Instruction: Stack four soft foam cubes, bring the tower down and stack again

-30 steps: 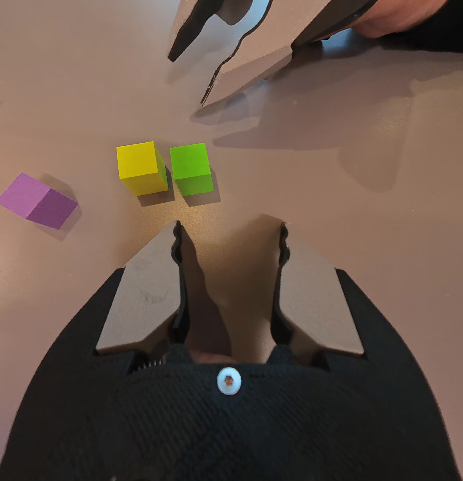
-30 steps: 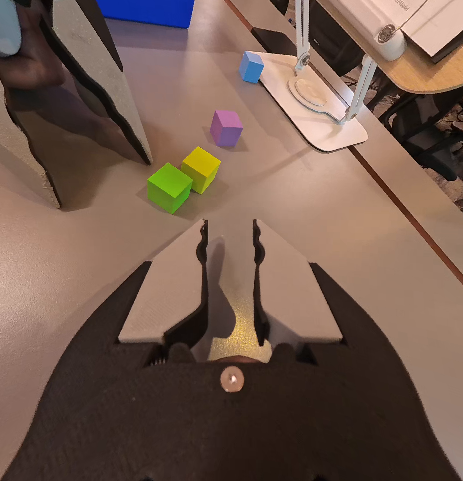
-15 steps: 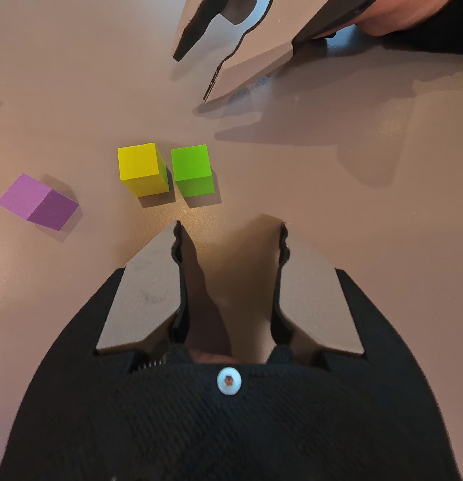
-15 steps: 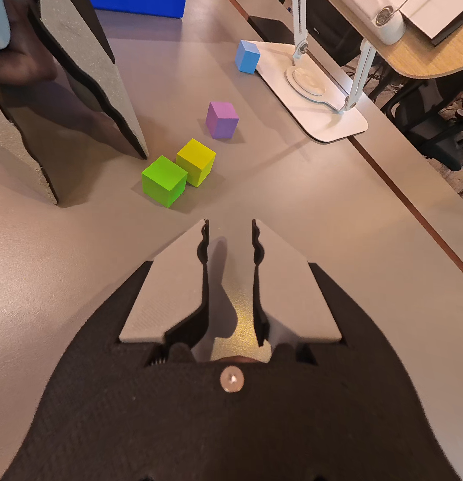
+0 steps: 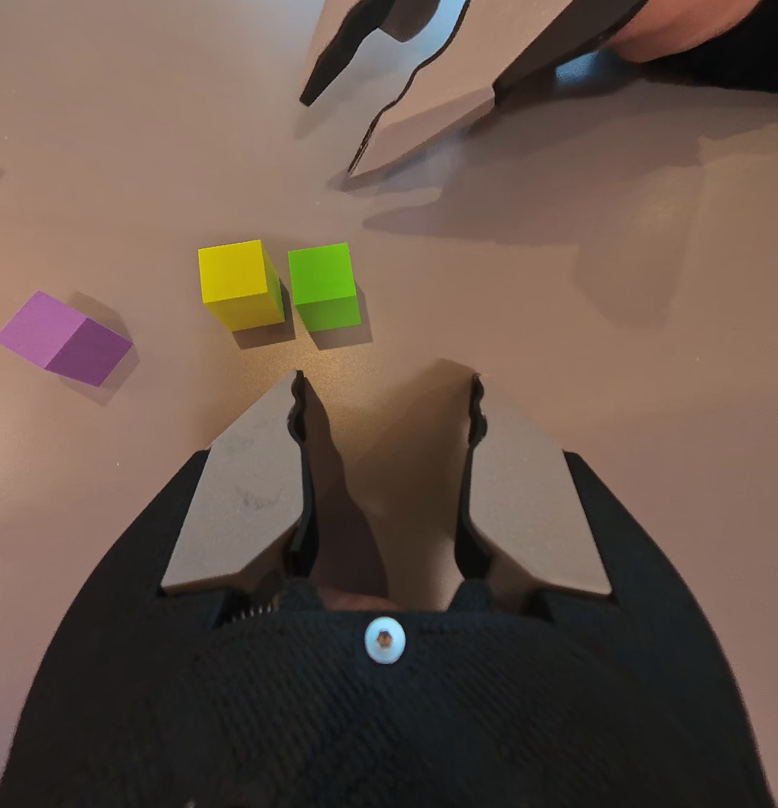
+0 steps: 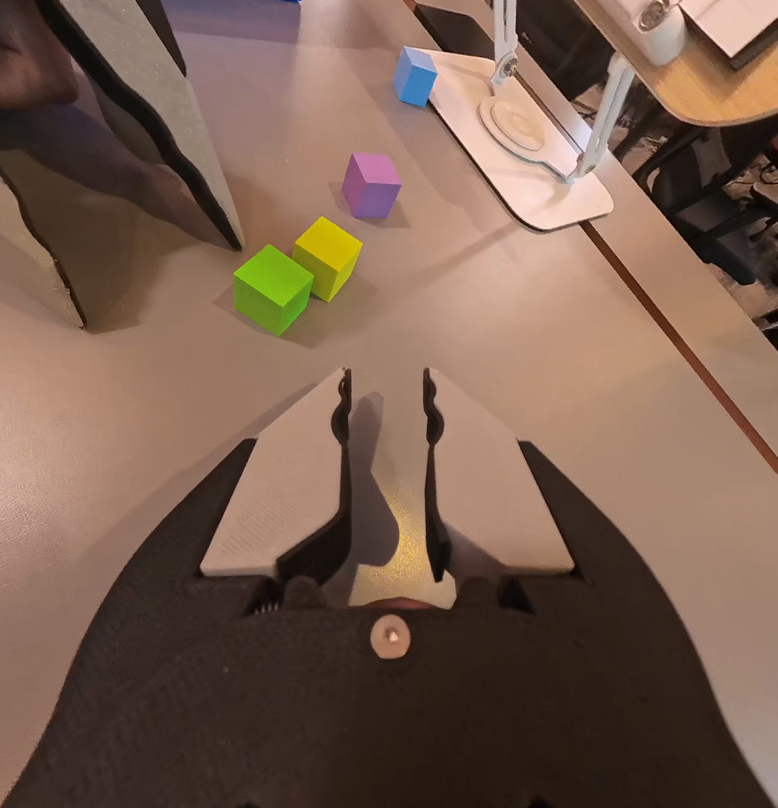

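Observation:
Four foam cubes lie apart on the grey table. The yellow cube (image 5: 238,282) and the green cube (image 5: 323,284) sit side by side, almost touching, just ahead of my left gripper (image 5: 387,376), which is open and empty. The purple cube (image 5: 63,339) lies tilted to their left. In the right wrist view the green cube (image 6: 271,288), yellow cube (image 6: 328,255), purple cube (image 6: 371,186) and blue cube (image 6: 415,76) run in a line away from my right gripper (image 6: 385,371), which is open and empty. Each gripper shows in the other's view: the right gripper (image 5: 330,131) and the left gripper (image 6: 159,280).
A white lamp base (image 6: 527,140) with a thin arm stands at the far right beside the blue cube. The table's right edge (image 6: 684,354) runs diagonally, with chairs and another desk beyond. A hand (image 5: 684,26) holds the right gripper. My right fingertips sit around 11 cm from my left ones. Left tips and right tips are each some 35 cm from the white lamp base (image 6: 527,140).
My right gripper has moved forward and left toward the green and yellow cubes, which now look nearer. The left gripper has stayed almost still. No cube has moved.

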Demonstrator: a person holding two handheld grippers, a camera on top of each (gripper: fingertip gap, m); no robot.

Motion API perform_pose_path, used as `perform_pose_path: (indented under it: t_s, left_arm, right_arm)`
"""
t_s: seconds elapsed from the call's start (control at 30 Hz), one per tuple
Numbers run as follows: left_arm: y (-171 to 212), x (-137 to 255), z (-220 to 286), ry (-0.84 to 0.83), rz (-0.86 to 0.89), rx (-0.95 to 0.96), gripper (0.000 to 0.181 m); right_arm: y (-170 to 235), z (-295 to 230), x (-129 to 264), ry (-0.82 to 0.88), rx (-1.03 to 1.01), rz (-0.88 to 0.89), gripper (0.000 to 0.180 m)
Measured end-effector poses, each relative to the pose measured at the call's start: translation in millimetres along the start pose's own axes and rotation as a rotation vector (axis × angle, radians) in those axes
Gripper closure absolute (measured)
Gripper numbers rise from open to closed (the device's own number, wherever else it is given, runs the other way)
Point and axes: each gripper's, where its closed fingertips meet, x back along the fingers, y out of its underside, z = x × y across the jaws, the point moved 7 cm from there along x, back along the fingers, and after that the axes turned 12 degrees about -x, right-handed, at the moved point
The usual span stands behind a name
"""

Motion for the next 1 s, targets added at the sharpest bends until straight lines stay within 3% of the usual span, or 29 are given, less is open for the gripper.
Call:
perform_pose_path:
  t_s: [0.7,0.8,1.0]
  left_arm:
    - [1,1,-6,-0.027,-0.004,0.017,0.111]
    - [12,8,-30,-0.142,-0.022,0.126,0.128]
    - [40,30,-80,-0.394,-0.021,0.476,0.137]
  right_arm:
    - [3,4,2,-0.03,-0.022,-0.01,0.156]
    - [3,4,3,-0.027,-0.019,-0.009,0.156]
    - [3,5,4,-0.029,-0.03,-0.004,0.156]
